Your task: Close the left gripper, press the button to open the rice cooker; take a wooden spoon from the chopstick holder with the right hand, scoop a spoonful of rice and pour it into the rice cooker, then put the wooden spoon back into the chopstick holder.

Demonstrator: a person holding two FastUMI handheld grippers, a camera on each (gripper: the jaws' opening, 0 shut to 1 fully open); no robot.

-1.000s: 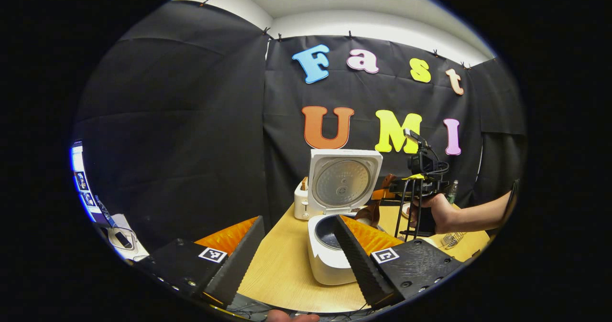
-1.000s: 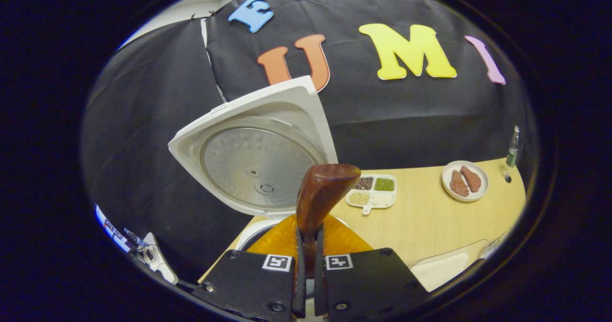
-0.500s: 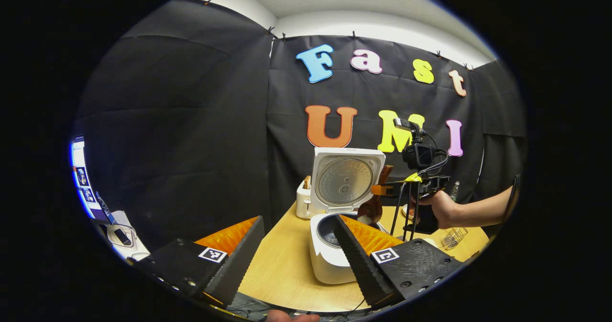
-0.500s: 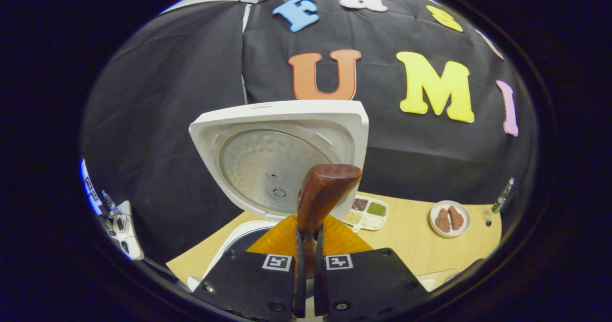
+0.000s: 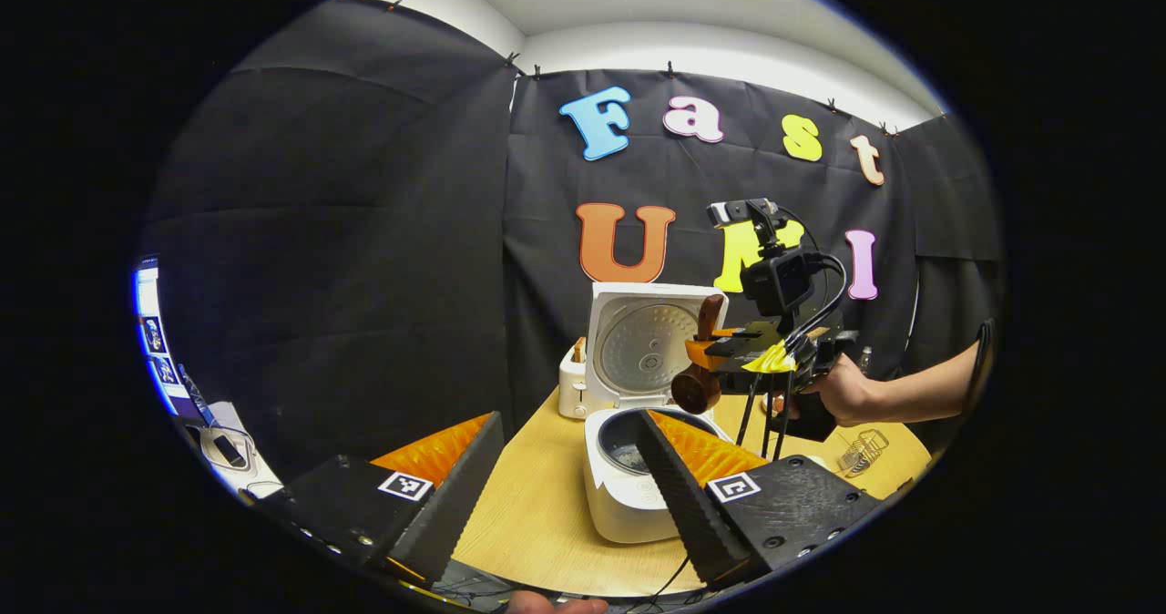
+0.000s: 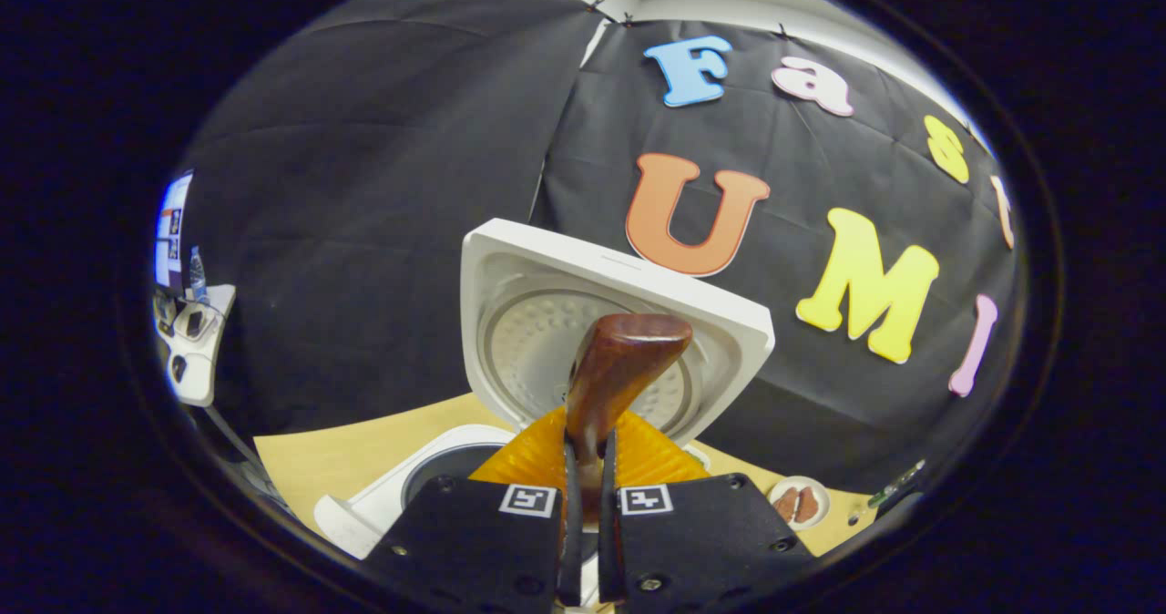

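With the rice cooker (image 5: 638,468) lid up, the right gripper (image 6: 587,505) jaws pinch the wooden spoon (image 6: 612,373) above the pot, left gripper (image 5: 565,477) jaws spread; pouring looks underway, return to the holder remains.

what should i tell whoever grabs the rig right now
Left gripper: open, holding nothing, low in front of the cooker.
Right gripper: shut on the spoon, held in the air beside the raised lid, bowl end over the pot's far rim.
Done: lid is open, spoon is out of the holder. I cannot tell whether rice is in the spoon or already in the pot.
Left: pour if not yet poured, then put the spoon back in the holder.
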